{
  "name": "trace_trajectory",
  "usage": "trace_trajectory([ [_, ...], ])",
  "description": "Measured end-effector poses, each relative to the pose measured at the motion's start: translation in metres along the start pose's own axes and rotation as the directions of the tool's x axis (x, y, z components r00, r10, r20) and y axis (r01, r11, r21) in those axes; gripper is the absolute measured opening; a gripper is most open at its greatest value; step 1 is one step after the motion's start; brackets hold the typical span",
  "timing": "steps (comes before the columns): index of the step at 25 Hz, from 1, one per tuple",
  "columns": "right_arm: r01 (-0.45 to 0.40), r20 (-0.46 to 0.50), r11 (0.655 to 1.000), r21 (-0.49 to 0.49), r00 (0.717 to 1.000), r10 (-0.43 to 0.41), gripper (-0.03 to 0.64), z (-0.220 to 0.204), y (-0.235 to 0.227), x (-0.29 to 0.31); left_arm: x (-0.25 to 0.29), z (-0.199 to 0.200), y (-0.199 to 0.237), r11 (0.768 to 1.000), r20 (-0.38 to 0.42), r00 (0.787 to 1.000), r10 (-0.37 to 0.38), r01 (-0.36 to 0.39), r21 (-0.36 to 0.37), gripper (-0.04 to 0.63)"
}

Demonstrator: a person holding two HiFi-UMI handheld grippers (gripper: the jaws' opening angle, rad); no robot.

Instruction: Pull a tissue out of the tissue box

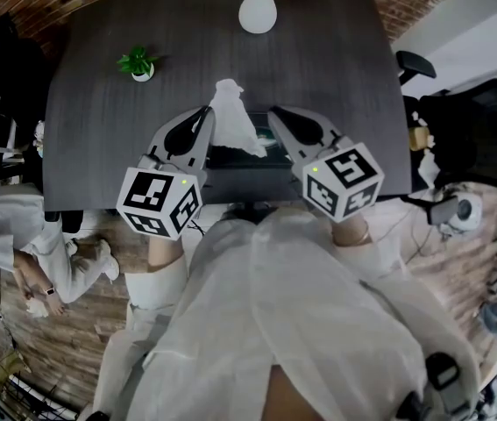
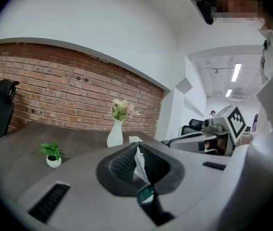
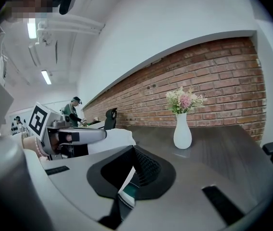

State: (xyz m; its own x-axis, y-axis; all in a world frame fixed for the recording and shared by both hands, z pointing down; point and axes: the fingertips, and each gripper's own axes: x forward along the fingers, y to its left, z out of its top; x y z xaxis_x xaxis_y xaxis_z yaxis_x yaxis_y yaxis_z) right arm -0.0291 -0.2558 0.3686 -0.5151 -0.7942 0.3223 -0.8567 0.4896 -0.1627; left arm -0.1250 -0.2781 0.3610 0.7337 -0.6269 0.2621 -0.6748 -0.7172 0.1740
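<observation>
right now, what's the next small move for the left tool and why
Probably lift the left tool up and away: it is shut on the tissue, whose lower end hangs at the tissue box opening, so the sheet is not yet free.

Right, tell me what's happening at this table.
A person is working two hand-held grippers over a tissue box on the dark table. The left gripper has its fingers shut on a white tissue standing up out of the box. The right gripper is shut alongside, with no clear hold on anything.
</observation>
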Motion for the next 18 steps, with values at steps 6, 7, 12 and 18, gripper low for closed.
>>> trace_trajectory([
  [6, -0.006, -0.021, 1.0, 0.008, 1.0, 0.006, 0.005, -0.007, 0.003, 0.0, -0.001, -0.008, -0.002, 1.0, -0.015, 1.0, -0.007, 0.006, -0.022, 0.008],
  [7, -0.01, -0.023, 1.0, 0.006, 1.0, 0.01, 0.005, -0.008, 0.005, 0.001, -0.001, -0.01, -0.002, 1.0, -0.017, 1.0, -0.007, 0.007, -0.026, 0.008],
  [12, -0.024, -0.038, 1.0, 0.009, 0.999, 0.025, 0.005, -0.015, 0.008, 0.001, 0.001, -0.015, -0.002, 0.999, -0.03, 1.0, -0.01, 0.009, -0.036, 0.008],
  [18, -0.026, -0.05, 1.0, 0.011, 0.998, 0.026, 0.005, -0.019, 0.006, 0.001, 0.003, -0.023, -0.001, 0.999, -0.048, 0.999, -0.015, 0.013, -0.038, 0.008],
])
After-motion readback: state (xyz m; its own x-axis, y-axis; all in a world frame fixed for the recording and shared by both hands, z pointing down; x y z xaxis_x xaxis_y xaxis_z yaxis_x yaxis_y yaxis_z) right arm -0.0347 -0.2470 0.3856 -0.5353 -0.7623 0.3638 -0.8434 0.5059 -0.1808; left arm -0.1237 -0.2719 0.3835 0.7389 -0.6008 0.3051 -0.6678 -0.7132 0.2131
